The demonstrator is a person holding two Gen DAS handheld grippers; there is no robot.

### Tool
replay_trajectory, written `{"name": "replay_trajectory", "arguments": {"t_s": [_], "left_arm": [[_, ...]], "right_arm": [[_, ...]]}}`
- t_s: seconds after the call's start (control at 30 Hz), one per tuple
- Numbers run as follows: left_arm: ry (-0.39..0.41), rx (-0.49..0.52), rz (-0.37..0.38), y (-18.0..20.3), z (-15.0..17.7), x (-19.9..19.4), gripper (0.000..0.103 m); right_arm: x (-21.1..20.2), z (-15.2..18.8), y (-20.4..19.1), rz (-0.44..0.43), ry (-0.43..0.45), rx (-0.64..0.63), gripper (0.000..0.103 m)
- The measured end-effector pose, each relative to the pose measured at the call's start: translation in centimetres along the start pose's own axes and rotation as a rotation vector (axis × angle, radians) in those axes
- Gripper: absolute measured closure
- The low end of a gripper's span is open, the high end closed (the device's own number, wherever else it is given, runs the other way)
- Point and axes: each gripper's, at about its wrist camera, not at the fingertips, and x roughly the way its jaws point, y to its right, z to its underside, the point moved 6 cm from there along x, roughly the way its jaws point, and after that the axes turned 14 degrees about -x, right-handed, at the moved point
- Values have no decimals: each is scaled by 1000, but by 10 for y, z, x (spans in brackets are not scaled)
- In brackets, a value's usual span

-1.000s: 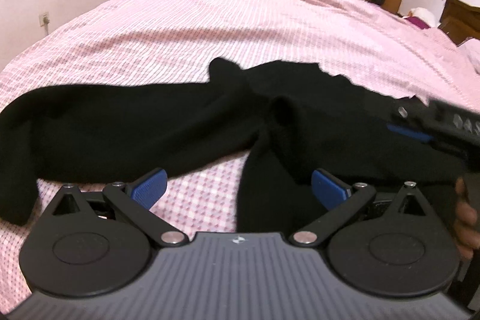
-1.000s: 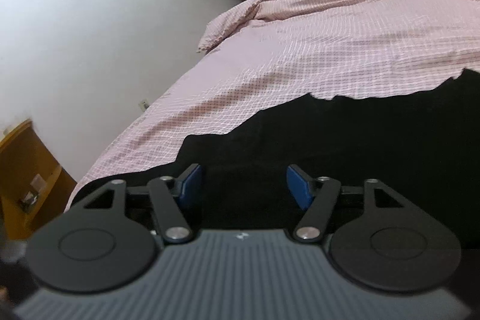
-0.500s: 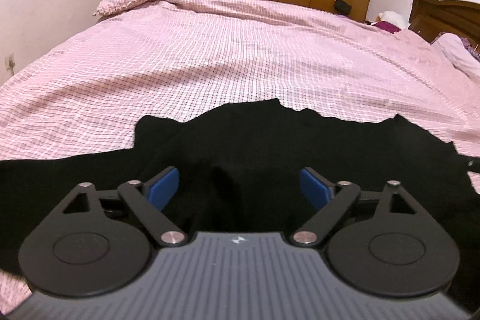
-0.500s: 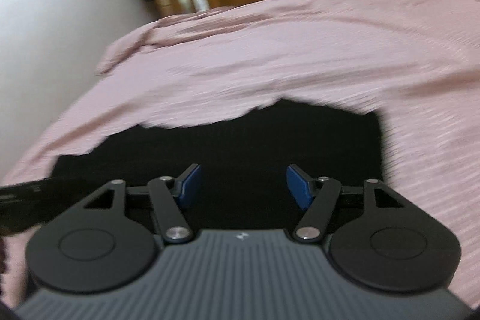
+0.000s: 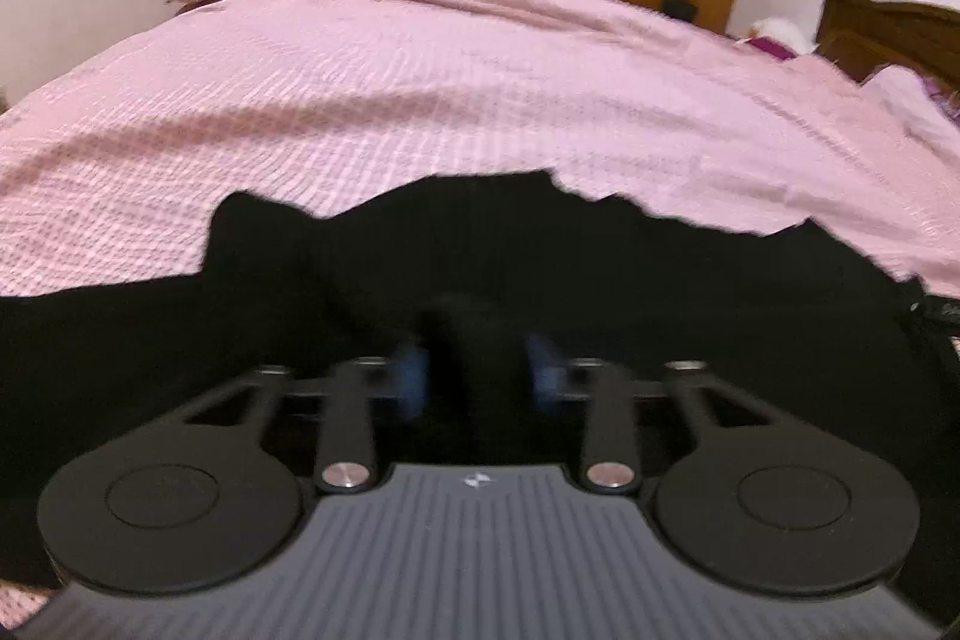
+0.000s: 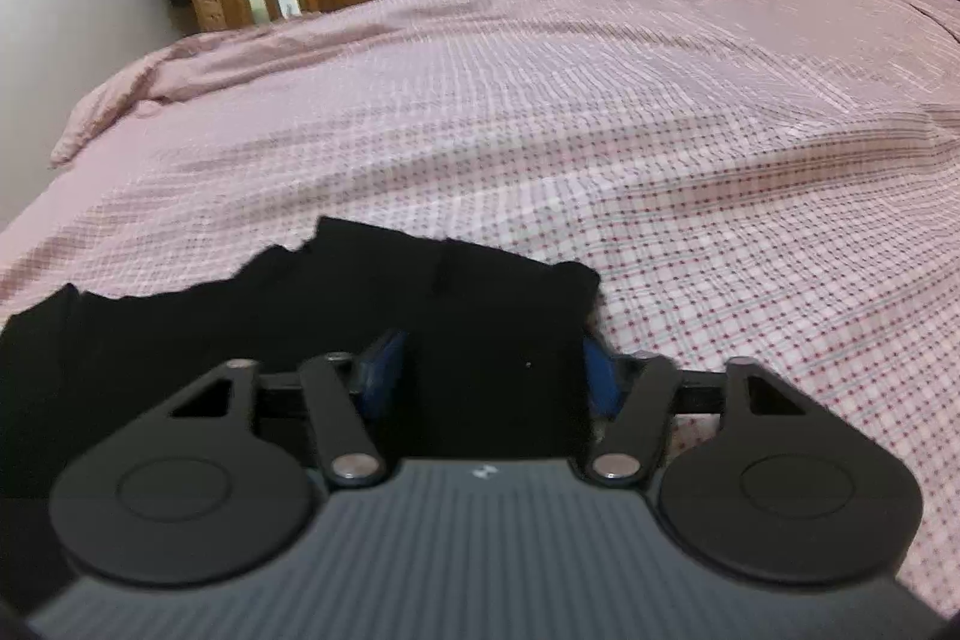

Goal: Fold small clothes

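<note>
On the pink checked bed (image 6: 660, 130), both claws, left (image 5: 477, 376) and right (image 6: 492, 370), have just closed onto the black garment (image 5: 540, 244).

Both wrist views low over bed (image 5: 480, 100)

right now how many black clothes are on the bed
1 that I can tell: a black garment on the near part of the pink bed cover, pinched by the left gripper and right gripper. It may hide other pieces.
</note>
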Motion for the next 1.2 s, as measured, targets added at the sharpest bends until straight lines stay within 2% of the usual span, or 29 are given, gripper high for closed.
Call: {"name": "replay_trajectory", "arguments": {"t_s": [0.07,0.13,0.2,0.3,0.37,0.43,0.53,0.6,0.67,0.7,0.73,0.8,1.0,1.2], "left_arm": [[52,15,40,9,-6,-8,86],[128,60,36,18,-15,-14,86],[149,78,20,22,-22,-7,86],[98,78,-37,15,-23,21,85],[48,81,-80,8,-17,39,84],[55,86,-103,3,-11,47,77],[61,94,-125,1,-10,49,70],[61,84,-139,0,-11,48,61],[54,67,-141,-1,-14,44,53],[48,58,-144,0,-17,40,48],[42,49,-148,-1,-17,35,46],[28,29,-144,-2,-18,18,44],[25,18,-185,-11,-25,-22,38],[52,19,-232,-27,-32,-61,33]], "right_arm": [[-9,-6,2,20,69,-1,92],[-21,-11,4,54,144,-3,93],[-25,-15,5,88,171,-15,93],[-13,-12,4,103,128,-29,93],[0,-5,5,96,65,-21,92],[10,0,6,86,21,-12,91],[12,2,5,89,6,-13,90],[12,2,4,88,1,-16,89],[12,3,5,82,2,-11,85],[12,3,5,80,1,-8,72],[10,2,7,96,-10,-2,53],[4,0,8,114,-10,12,41],[-30,-1,-4,38,-12,34,40],[-80,-13,-28,-19,45,-9,40]]}}
